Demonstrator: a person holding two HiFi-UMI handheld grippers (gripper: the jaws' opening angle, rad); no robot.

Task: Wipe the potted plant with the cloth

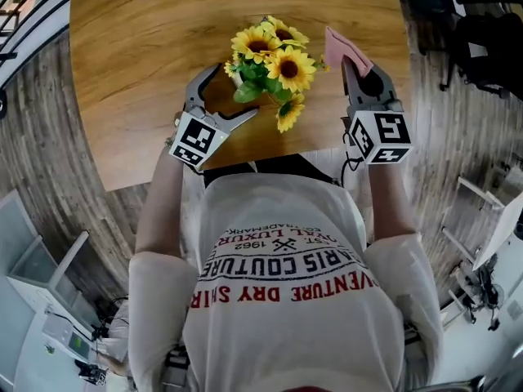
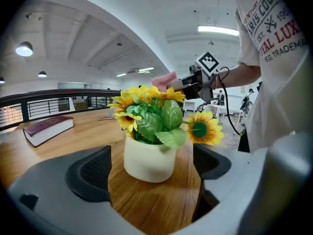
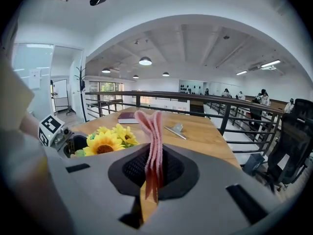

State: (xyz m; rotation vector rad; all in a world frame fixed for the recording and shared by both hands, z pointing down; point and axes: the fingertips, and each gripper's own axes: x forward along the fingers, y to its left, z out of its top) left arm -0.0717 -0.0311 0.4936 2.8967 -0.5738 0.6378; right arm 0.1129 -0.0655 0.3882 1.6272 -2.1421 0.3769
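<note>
Right gripper (image 3: 152, 173) clamps pink cloth (image 3: 151, 141) beside sunflowers (image 3: 105, 142).

Bright, even light comes down from round ceiling lamps (image 3: 145, 61) and a long strip light (image 2: 218, 30). The pot (image 2: 149, 158) throws a soft shadow on the near table (image 2: 156, 199). Both gripper views bend strongly towards black corners, and the head view curves at its edges.

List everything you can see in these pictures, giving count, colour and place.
table: one, light wood, under everything
potted plant: one, yellow flowers, cream pot, table's near edge
book: one, dark red, table's far side
metal item: one, silvery, on table near book
cloth: one, pink, held right of the plant
left gripper: one, grey, open around the pot
right gripper: one, grey, shut on cloth
</note>
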